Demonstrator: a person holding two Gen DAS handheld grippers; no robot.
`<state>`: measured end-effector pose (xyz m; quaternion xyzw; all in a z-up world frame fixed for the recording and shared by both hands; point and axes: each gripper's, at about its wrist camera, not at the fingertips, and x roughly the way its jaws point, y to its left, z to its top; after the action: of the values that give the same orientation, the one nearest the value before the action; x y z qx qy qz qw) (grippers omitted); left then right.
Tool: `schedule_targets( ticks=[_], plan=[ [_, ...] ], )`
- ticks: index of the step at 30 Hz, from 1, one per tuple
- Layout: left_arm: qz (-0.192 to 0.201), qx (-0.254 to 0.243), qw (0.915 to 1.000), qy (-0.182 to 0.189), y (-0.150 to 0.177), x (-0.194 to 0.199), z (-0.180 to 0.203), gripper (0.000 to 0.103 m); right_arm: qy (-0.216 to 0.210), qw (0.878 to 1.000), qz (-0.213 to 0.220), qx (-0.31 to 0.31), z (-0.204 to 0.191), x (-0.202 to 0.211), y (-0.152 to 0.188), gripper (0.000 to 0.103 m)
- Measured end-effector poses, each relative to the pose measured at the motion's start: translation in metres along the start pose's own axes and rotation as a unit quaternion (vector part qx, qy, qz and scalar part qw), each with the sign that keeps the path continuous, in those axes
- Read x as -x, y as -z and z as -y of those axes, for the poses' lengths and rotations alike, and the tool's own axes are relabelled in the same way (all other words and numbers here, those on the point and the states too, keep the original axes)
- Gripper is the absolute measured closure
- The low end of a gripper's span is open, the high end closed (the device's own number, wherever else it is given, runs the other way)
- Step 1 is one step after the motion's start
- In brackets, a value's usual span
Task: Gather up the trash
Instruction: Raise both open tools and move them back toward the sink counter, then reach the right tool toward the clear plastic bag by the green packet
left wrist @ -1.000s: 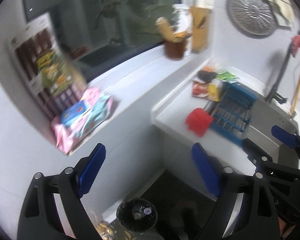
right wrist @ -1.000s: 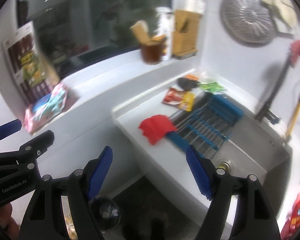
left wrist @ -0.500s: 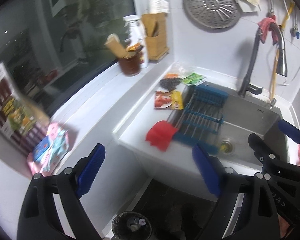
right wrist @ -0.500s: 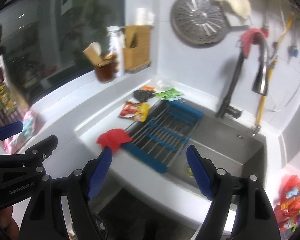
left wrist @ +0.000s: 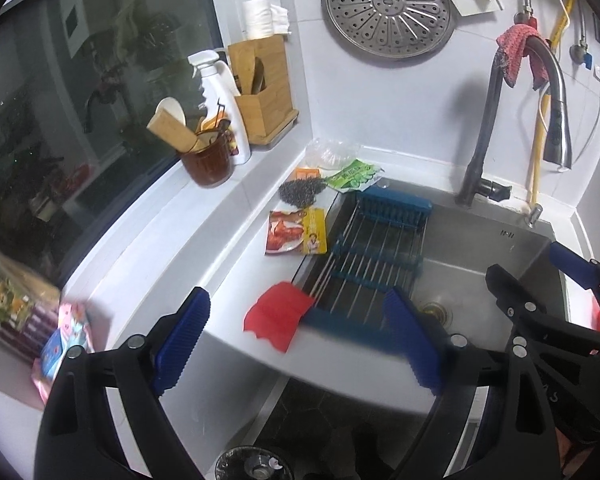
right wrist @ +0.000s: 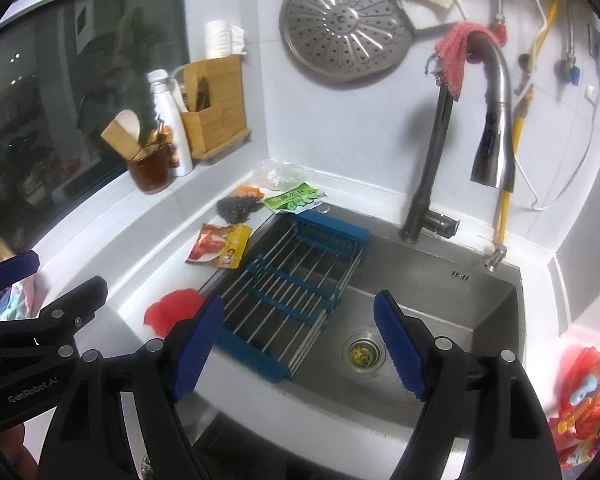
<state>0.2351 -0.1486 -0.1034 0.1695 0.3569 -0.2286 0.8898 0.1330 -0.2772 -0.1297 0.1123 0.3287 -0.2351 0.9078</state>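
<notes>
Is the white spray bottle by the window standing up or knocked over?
Standing up. The white spray bottle rests upright on the windowsill, nozzle on top, between the brown utensil pot and the wooden holder.

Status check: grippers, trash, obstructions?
Left gripper, right gripper open, empty. Wrappers and red scrap lie on counter beside sink rack. Nothing blocking.

Brushed steel sink (right wrist: 440,300), glossy foil wrapper (right wrist: 220,246), wooden holder (right wrist: 216,116)

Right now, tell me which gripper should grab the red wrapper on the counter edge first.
Left. The red wrapper lies almost between the open left gripper fingers, while the open right gripper faces the sink.
</notes>
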Motion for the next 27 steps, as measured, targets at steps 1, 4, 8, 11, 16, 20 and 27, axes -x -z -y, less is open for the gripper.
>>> schedule_targets(
  ticks=[1,4,8,11,16,20,27],
  plan=[
    [0.001,0.000,1.0000,-0.002,-0.004,-0.003,0.001,0.016,-0.001,1.000,0.000,0.001,0.001,-0.004,-0.003,0.028],
    [0.001,0.002,1.0000,-0.006,-0.017,-0.014,0.003,0.016,-0.005,1.000,0.000,-0.002,0.006,-0.020,-0.014,0.028],
    [-0.006,0.004,0.9999,-0.013,-0.032,-0.032,0.003,0.016,-0.014,1.000,-0.005,-0.007,0.011,-0.044,-0.029,0.028],
    [-0.009,0.008,0.9998,-0.017,-0.047,-0.050,0.003,0.016,-0.020,1.000,-0.011,-0.007,0.014,-0.064,-0.041,0.028],
    [-0.016,0.023,0.9995,-0.017,-0.069,-0.077,0.001,0.016,-0.027,0.999,-0.017,0.000,0.015,-0.095,-0.061,0.028],
    [-0.018,0.032,0.9992,-0.018,-0.089,-0.097,0.002,0.016,-0.029,0.999,-0.022,0.009,0.014,-0.120,-0.075,0.028],
    [-0.020,0.034,0.9985,-0.038,-0.116,-0.131,0.004,0.016,-0.040,0.998,-0.035,0.028,0.016,-0.169,-0.099,0.028]
  ],
)
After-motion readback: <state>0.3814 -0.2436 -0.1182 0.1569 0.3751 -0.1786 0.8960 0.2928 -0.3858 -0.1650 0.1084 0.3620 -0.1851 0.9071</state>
